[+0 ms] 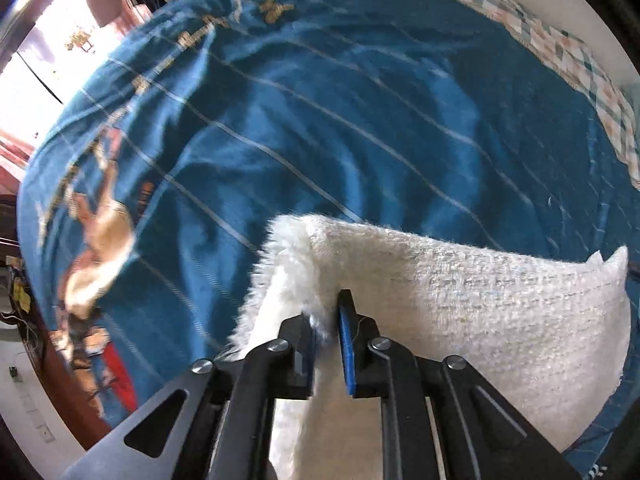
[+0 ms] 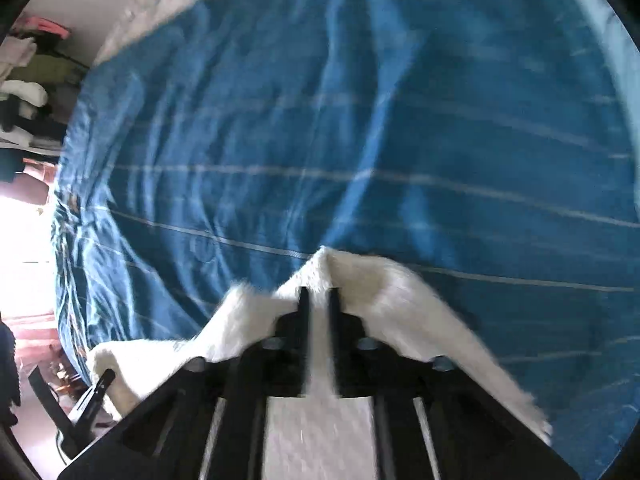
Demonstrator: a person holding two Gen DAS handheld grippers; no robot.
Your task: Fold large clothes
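The white fluffy garment (image 1: 460,300) is filling the lower middle and lower right of the left wrist view, hanging off the left gripper (image 1: 326,320), whose fingers are clenching a furry edge of it. In the right wrist view the same garment (image 2: 392,292) is draping over the lower middle of the frame, and the right gripper (image 2: 318,300) is pinching another stretch of its edge, with the left gripper showing small at the lower left.

The cloth is looking soft, limp and fairly light, with a shaggy outside and a woven inside (so it will probably sag wherever it is not held). Holding it by corners or along a hem is likely the surest way, since the pile may slip between smooth pads.

Beneath it the blue bedspread (image 1: 340,120) is spreading wide and mostly bare across both views, giving ample room to lay the garment flat. Its edge is dropping away toward the left of the frame in both views, and a checked pillow (image 1: 560,48) is bordering it at the upper right of the left wrist view, so the middle looks the safest place.
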